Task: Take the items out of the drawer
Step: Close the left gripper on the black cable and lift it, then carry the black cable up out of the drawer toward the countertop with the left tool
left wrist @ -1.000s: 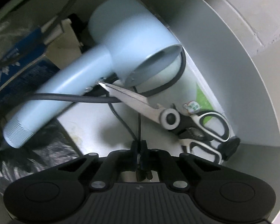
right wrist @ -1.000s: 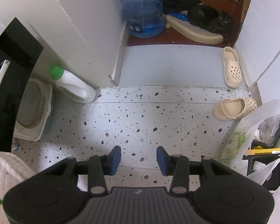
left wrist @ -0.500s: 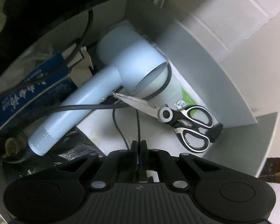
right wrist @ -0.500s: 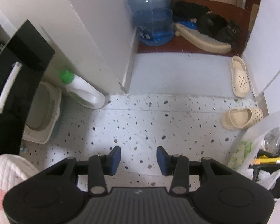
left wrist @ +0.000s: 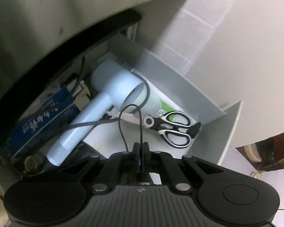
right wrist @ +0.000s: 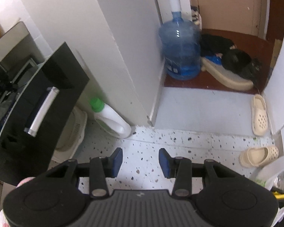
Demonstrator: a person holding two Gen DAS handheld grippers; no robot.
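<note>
In the left wrist view the open grey drawer (left wrist: 172, 79) holds a pale blue hair dryer (left wrist: 104, 94), black-and-white scissors (left wrist: 170, 128) and a blue box (left wrist: 37, 121). My left gripper (left wrist: 141, 147) is shut on the hair dryer's thin black cable (left wrist: 140, 124), which loops up from between the fingers and runs back to the dryer. The gripper hangs above the drawer's near edge. In the right wrist view my right gripper (right wrist: 140, 160) stands open over the speckled floor, holding nothing. The drawer's black front (right wrist: 37, 121) with its silver handle (right wrist: 41, 111) is at the left.
A white detergent bottle (right wrist: 109, 119) with a green cap leans against the wall corner. A blue water jug (right wrist: 179, 47) stands in the doorway beyond. Beige clogs (right wrist: 259, 113) lie at the right. A white bin (right wrist: 73, 132) sits under the drawer front. A plastic bag (right wrist: 282, 179) is at the far right.
My left gripper has risen and drawn back from the drawer, lifting the black cable into a loop. The right gripper's view has tilted upward, showing more of the drawer front and doorway.
</note>
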